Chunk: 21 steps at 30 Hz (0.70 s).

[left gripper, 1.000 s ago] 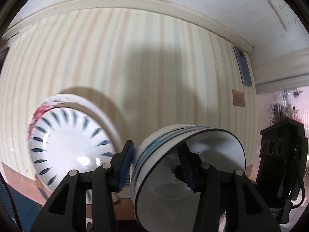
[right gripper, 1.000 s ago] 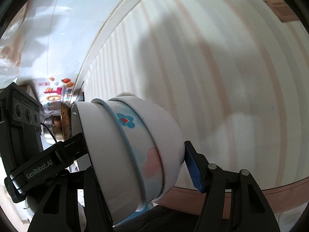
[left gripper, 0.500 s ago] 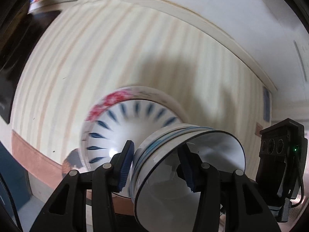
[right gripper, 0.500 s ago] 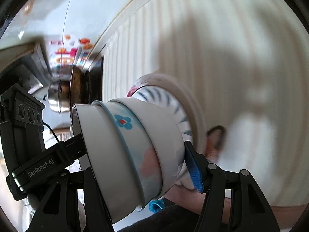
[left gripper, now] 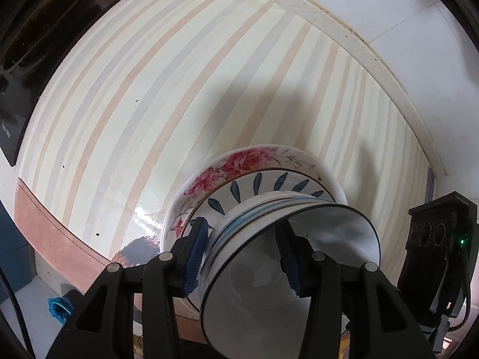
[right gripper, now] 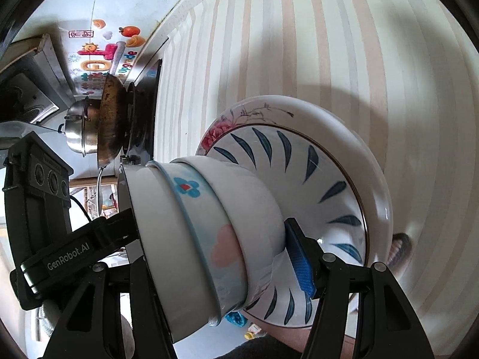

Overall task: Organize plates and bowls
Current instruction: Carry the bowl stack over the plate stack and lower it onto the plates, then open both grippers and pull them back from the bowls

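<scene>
A stack of nested white bowls (left gripper: 287, 257) is held between both grippers; it also shows in the right wrist view (right gripper: 209, 239), with a blue flower and a pink heart on its side. My left gripper (left gripper: 242, 257) is shut on the stack's rim, one finger outside, one inside. My right gripper (right gripper: 215, 257) is shut on the stack from the opposite side. The stack's base sits at or just above a blue-leaf plate (right gripper: 314, 179), which lies on a rose-patterned plate (left gripper: 248, 164) on the striped counter (left gripper: 179, 89).
A black stove (left gripper: 33, 45) lies at the counter's left end, with a wok (right gripper: 110, 119) and a steel pot (right gripper: 80, 131) on it. A white wall (left gripper: 404, 30) borders the counter at the back. The counter's brown front edge (left gripper: 54, 233) is near.
Both grippers have carried the bowl stack left along the counter and down onto the stacked plates. The plates now lie directly under the stack.
</scene>
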{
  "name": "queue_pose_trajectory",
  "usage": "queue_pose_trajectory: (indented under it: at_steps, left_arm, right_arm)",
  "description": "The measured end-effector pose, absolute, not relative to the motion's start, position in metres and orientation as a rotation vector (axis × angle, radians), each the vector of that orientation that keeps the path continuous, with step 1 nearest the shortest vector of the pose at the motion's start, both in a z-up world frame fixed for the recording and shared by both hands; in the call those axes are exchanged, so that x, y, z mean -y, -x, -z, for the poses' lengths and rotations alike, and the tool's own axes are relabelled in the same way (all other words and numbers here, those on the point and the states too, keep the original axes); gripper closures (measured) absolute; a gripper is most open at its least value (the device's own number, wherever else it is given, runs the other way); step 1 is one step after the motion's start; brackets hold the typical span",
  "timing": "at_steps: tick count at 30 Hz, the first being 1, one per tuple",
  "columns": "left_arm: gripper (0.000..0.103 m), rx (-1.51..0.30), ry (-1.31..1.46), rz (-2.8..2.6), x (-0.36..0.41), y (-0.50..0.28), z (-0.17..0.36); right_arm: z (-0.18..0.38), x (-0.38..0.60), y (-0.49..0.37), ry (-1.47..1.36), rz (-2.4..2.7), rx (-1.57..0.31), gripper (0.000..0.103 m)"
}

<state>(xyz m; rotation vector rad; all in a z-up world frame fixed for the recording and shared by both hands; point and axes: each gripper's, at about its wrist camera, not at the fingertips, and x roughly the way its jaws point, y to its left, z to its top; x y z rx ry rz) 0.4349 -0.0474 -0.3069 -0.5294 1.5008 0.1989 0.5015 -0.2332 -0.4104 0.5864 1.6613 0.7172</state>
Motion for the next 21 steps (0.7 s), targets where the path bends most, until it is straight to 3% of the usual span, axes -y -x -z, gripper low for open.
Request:
queue_pose_trajectory:
  at_steps: [21]
  left_arm:
    - [0.061,-1.464,0.452,-0.206,0.057,-0.439,0.296]
  right_arm:
    - [0.401,0.222,-0.508,-0.481,-0.683,-1.669,0.040]
